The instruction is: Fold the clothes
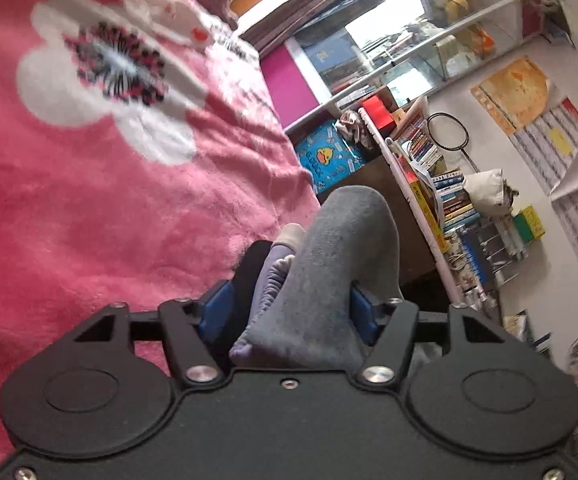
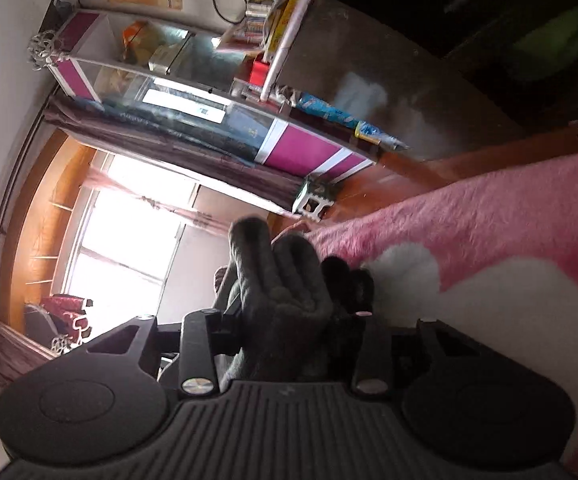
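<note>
Now both grippers clamp grey cloth (image 1: 329,264): left gripper (image 1: 289,312), right gripper (image 2: 285,320), seemingly same garment. Soft, light, limp, sags over blanket (image 1: 89,200); grab edges, keep taut.

A bed carries everything, covered by a fluffy pink blanket (image 1: 89,208) printed with big white flowers (image 1: 101,80). At its far end a crumpled pale pink-and-white garment (image 1: 161,4) lies directly on the blanket, near the flower.

A grey sock (image 1: 329,280) is bunching up, crumpled and raised. Its fabric (image 2: 277,292) is hanging in thick folds above the pink bed cover.
</note>
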Available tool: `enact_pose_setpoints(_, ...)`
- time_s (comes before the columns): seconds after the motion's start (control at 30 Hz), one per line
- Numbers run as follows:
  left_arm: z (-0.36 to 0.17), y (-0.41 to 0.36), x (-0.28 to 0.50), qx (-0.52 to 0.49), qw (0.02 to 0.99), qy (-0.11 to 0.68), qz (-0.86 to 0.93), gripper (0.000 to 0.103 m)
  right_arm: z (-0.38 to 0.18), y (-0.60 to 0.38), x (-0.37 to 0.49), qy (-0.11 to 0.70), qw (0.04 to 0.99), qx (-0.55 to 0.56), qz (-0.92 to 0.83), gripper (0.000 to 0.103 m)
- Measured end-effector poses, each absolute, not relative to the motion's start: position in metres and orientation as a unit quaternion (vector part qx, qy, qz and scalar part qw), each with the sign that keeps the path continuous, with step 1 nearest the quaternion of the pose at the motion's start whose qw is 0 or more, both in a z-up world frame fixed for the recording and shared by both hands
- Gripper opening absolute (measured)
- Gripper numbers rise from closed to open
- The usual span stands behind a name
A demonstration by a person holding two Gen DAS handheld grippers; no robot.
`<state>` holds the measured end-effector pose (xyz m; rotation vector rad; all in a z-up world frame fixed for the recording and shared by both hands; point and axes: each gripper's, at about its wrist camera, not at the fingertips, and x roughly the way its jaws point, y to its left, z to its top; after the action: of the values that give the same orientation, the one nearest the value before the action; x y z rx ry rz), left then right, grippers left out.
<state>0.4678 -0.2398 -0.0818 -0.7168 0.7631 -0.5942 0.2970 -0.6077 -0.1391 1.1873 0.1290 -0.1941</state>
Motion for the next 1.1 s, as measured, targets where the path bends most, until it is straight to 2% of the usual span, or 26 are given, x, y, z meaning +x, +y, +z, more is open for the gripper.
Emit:
enact_pose_setpoints(0.13,-0.064,-0.234,0.445,-0.287,0.859,0.327,-0.271,0.078,-0.102,-0.611,0.283,0.042,0.862,0.490,-0.118,0.064)
enact_pose_setpoints(0.23,-0.046,-0.232,0.424,-0.250,0.879,0.297,-0.278,0.086,-0.077,-0.617,0.280,0.055,0.886,0.453,-0.085,0.072)
enact_pose_setpoints(0.33,-0.021,-0.245,0.408,-0.183,0.908,0.229,-0.300,0.085,-0.057,-0.610,0.280,0.072,0.904,0.412,-0.082,0.074)
enact_pose_setpoints(0.37,-0.012,-0.252,0.406,-0.160,0.915,0.203,-0.310,0.079,-0.057,-0.607,0.280,0.069,0.908,0.407,-0.078,0.075)
enact_pose_setpoints(0.5,0.007,-0.286,0.431,-0.165,0.899,0.184,-0.362,0.077,-0.061,-0.596,0.295,0.071,0.919,0.385,-0.045,0.070)
enact_pose_setpoints(0.57,0.001,-0.301,0.453,-0.180,0.883,0.202,-0.383,0.077,-0.068,-0.592,0.301,0.078,0.926,0.367,-0.036,0.070)
enact_pose_setpoints(0.67,-0.036,-0.322,0.496,-0.165,0.873,0.300,-0.348,0.077,-0.081,-0.591,0.306,0.087,0.928,0.359,-0.041,0.068)
enact_pose_setpoints(0.7,-0.055,-0.327,0.512,-0.160,0.866,0.348,-0.321,0.068,-0.085,-0.590,0.310,0.094,0.929,0.356,-0.043,0.068)
enact_pose_setpoints(0.73,-0.069,-0.329,0.520,-0.146,0.870,0.364,-0.299,0.069,-0.089,-0.590,0.313,0.100,0.930,0.352,-0.044,0.066)
enact_pose_setpoints(0.77,-0.076,-0.329,0.523,-0.143,0.873,0.365,-0.292,0.072,-0.093,-0.586,0.314,0.112,0.932,0.341,-0.043,0.061)
enact_pose_setpoints(0.8,-0.079,-0.329,0.527,-0.151,0.871,0.366,-0.291,0.073,-0.095,-0.584,0.316,0.119,0.936,0.330,-0.038,0.051)
enact_pose_setpoints(0.83,-0.079,-0.328,0.529,-0.155,0.870,0.367,-0.292,0.073,-0.095,-0.581,0.315,0.120,0.936,0.329,-0.036,0.050)
enact_pose_setpoints(0.97,-0.070,-0.323,0.521,-0.141,0.875,0.350,-0.304,0.073,-0.095,-0.577,0.311,0.116,0.936,0.331,-0.036,0.051)
enact_pose_setpoints(1.07,-0.055,-0.300,0.489,-0.168,0.898,0.292,-0.283,0.074,-0.090,-0.578,0.305,0.112,0.932,0.343,-0.037,0.053)
enact_pose_setpoints(1.1,-0.051,-0.293,0.477,-0.165,0.908,0.268,-0.276,0.074,-0.089,-0.579,0.299,0.103,0.928,0.355,-0.037,0.057)
